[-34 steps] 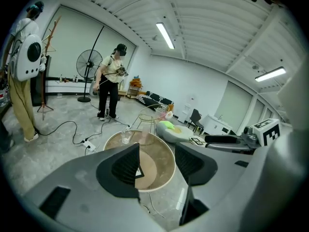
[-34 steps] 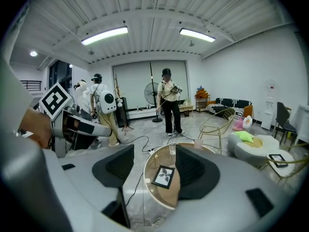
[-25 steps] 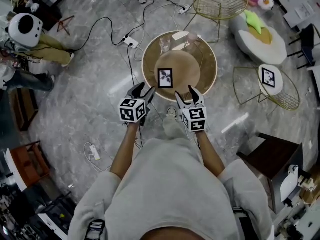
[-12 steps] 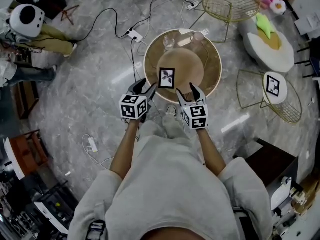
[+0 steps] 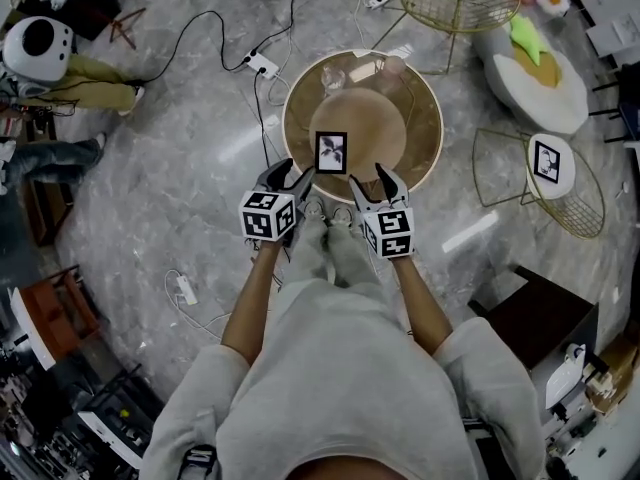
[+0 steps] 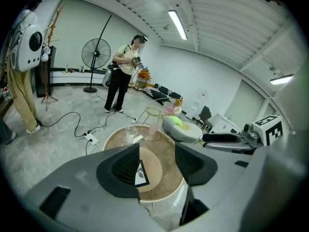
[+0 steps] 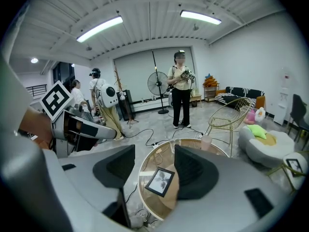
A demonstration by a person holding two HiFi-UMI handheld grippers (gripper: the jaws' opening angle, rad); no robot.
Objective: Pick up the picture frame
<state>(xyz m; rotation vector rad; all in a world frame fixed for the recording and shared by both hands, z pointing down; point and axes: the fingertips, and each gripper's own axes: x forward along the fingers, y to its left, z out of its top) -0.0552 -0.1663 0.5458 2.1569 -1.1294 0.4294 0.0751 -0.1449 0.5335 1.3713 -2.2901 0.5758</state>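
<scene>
The picture frame (image 5: 331, 152), black-edged with a black-and-white print, lies flat on the near side of a round glass table (image 5: 420, 163). It also shows in the left gripper view (image 6: 141, 174) and the right gripper view (image 7: 162, 181). My left gripper (image 5: 284, 181) hovers open just off the table's near left rim. On the near right side my right gripper (image 5: 377, 183) is open too. Both jaws hold nothing, and the frame lies between and just beyond them.
A clear glass (image 5: 333, 72), a pink cup (image 5: 389, 67) and a white card stand at the table's far side. Cables and a power strip (image 5: 264, 64) cross the floor at left. A gold wire chair (image 5: 460, 3) and wire side table (image 5: 548, 168) stand right. A person (image 7: 180, 88) stands beyond.
The person has stepped closer to the table; both grippers now reach its near rim on either side of the picture frame. Both stay open.
</scene>
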